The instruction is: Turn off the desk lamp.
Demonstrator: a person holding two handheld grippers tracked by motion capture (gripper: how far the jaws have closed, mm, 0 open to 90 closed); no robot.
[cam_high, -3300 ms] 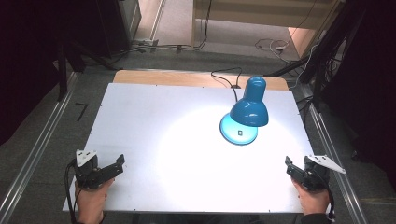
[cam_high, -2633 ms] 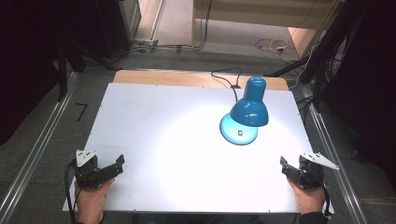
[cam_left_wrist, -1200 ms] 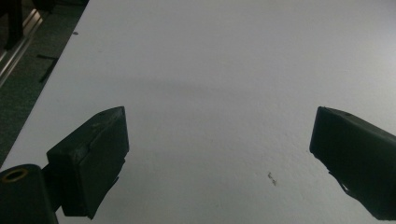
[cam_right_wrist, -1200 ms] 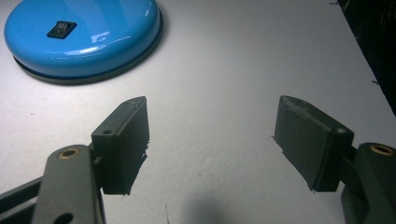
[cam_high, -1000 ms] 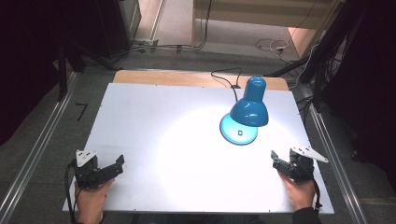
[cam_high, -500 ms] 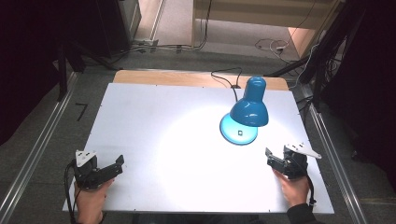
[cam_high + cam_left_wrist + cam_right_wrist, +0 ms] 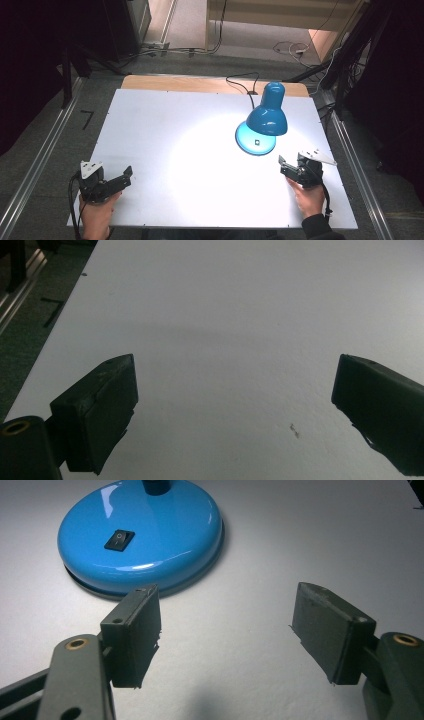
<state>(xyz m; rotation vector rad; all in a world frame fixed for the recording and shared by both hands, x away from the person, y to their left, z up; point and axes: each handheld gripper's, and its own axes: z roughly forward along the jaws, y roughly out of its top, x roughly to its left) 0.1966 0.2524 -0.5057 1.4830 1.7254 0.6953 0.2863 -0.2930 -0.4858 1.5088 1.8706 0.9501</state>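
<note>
Here the right gripper [image 7: 227,630], jaws wide and empty, sits near the blue lamp [image 7: 142,535].

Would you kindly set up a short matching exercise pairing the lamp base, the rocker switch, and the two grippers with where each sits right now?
Things:
1. lamp base
2. rocker switch
3. left gripper
4. right gripper

Places:
A. near table corner, far from the lamp
B. on top of the blue base
C. just short of the lamp base, jaws apart
D. on the white table, right of centre

Pairs: 1-D, 2-B, 3-A, 4-C
</note>
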